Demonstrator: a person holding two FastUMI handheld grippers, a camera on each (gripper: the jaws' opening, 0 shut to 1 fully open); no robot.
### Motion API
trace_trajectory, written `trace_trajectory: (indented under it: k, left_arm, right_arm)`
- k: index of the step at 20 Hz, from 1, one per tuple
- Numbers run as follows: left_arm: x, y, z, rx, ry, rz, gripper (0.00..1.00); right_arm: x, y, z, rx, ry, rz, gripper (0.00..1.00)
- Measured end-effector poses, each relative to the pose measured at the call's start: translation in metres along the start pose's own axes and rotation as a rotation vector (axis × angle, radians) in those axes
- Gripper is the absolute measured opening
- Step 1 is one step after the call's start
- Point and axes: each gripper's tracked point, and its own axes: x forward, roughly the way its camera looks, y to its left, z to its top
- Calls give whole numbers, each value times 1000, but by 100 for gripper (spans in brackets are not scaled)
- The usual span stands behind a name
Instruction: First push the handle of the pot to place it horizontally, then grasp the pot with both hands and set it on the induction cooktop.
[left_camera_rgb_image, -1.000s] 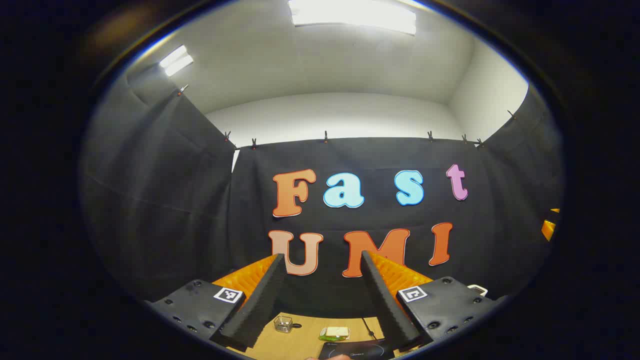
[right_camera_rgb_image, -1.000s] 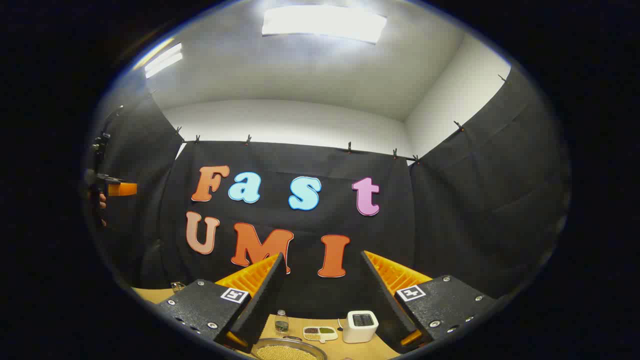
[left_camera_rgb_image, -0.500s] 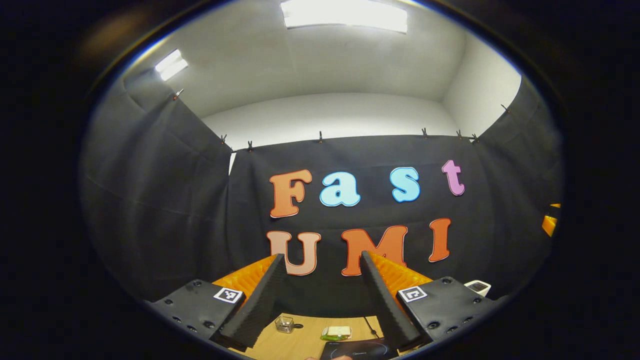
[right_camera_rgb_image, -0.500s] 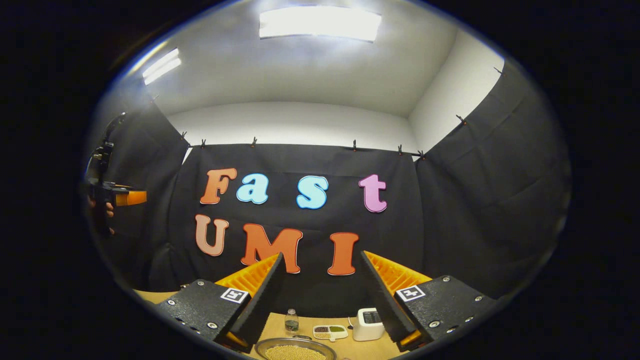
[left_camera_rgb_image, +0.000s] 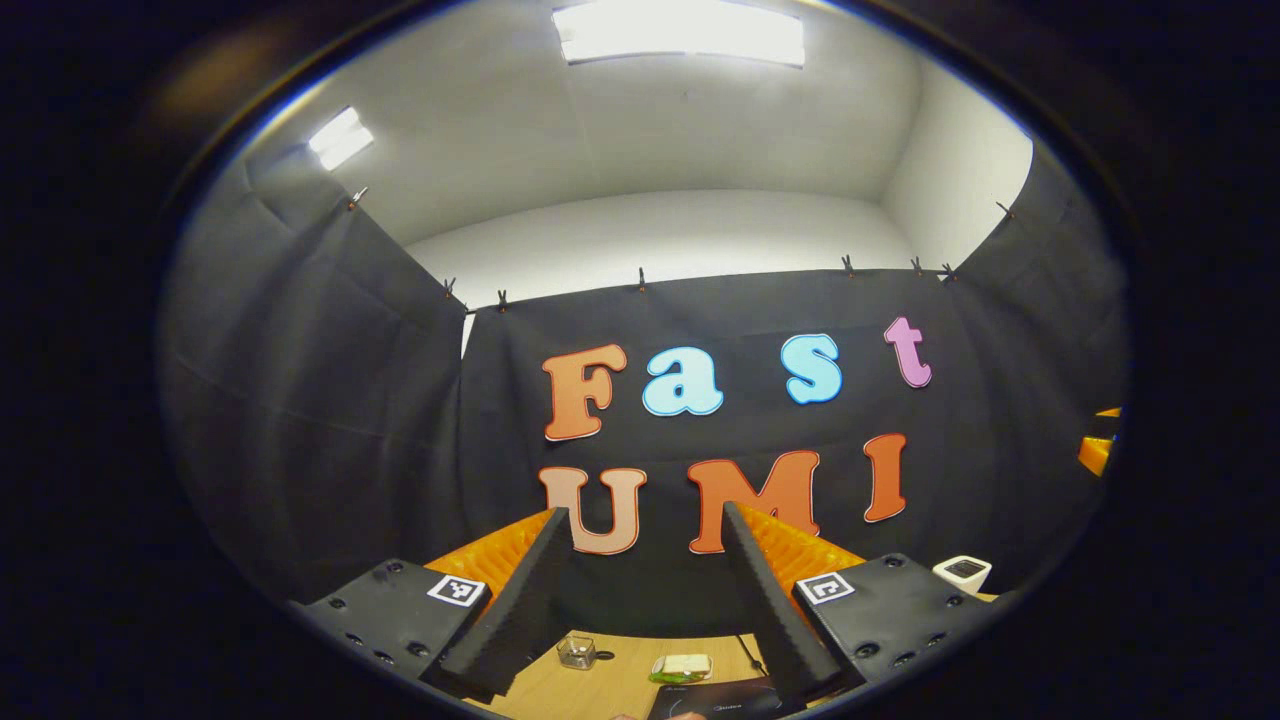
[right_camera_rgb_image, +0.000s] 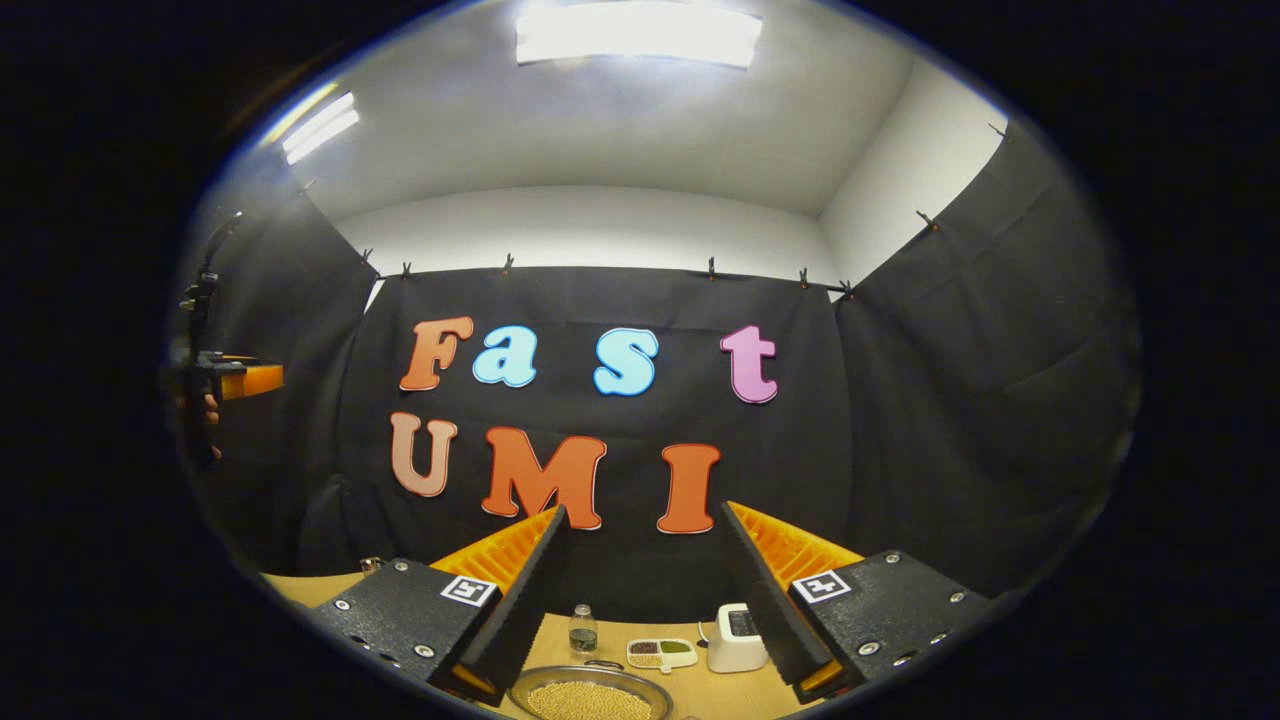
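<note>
Silvery metal marks the pot (right_camera_rgb_image: 590, 692): a shallow round pan heaped with pale yellow grains, sitting on the wooden counter (right_camera_rgb_image: 690, 702) at the bottom edge of the right gripper view, just below the gap between my right tool's (right_camera_rgb_image: 645, 580) fingers. I cannot make out its handle. My right tool stands wide, nothing between its black fingers, raised above the counter and aimed at the black cloth wall.

Behind the pot, toward the wall, a small clear bottle (right_camera_rgb_image: 582, 632) stands upright. Just right of it lies a white divided dish (right_camera_rgb_image: 662, 652) with dark, pale and green fillings, and beside that a white toaster-like appliance (right_camera_rgb_image: 735, 637), partly hidden by my right finger.

Black glass of the induction cooktop (left_camera_rgb_image: 715, 698) shows at the bottom of the left gripper view, between the fingers of my left tool (left_camera_rgb_image: 645, 580), which is likewise wide and holds nothing. Beyond the cooktop sit a small clear glass container (left_camera_rgb_image: 576, 651) and a white-and-green item (left_camera_rgb_image: 684, 667) I cannot identify; a dark cord (left_camera_rgb_image: 745, 652) runs back from the cooktop. At far left in the right gripper view, a hand (right_camera_rgb_image: 208, 412) holds my left tool high.
</note>
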Motion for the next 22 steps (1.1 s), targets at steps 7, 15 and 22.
trace_trajectory:
  k: [7, 15, 22]
  left_arm:
    - [-1, 0, -17, 9, 18, 3, 98]
    - [5, 21, -44, 52, 50, 72, 100]
    - [1, 40, -53, 61, 62, 113, 100]
  right_arm:
    - [-3, 29, -72, -3, 168, 85, 90]
    - [-18, 78, -193, -14, 471, 235, 58]
    - [-50, 120, -274, 57, 757, 383, 23]
